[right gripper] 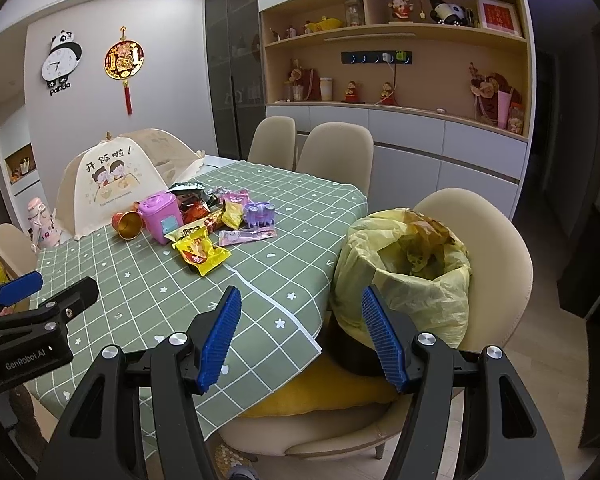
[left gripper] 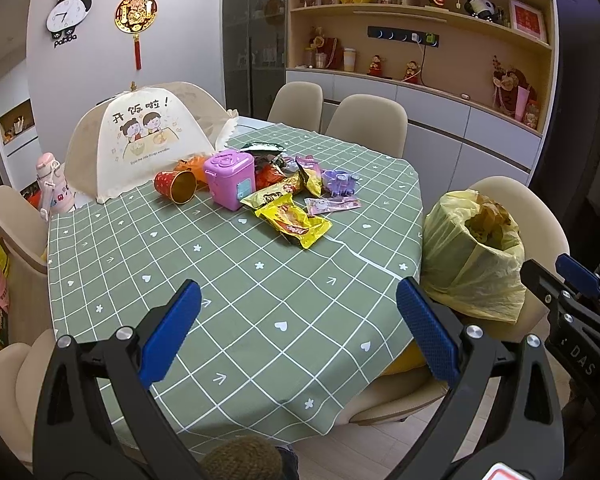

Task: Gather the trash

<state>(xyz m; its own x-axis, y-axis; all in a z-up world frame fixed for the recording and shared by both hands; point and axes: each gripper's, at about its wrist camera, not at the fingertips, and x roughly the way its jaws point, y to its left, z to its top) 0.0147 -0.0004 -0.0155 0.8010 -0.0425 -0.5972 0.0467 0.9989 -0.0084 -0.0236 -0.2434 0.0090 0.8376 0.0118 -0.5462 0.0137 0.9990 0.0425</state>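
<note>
Both tongs (left gripper: 298, 322) (right gripper: 302, 336) agape, tablecloth edge (right gripper: 276, 316) beneath

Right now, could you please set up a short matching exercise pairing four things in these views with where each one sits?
Things:
1. bin with yellow liner
2. red and gold cup
3. pink bottle
4. yellow snack wrapper

Places:
A. lying on its side beside the purple toy bin
B. on the chair seat by the table
C. at the table edge, left of the food cover
D. nearest of the litter to the tools

Pairs: 1-B, 2-A, 3-C, 4-D
</note>
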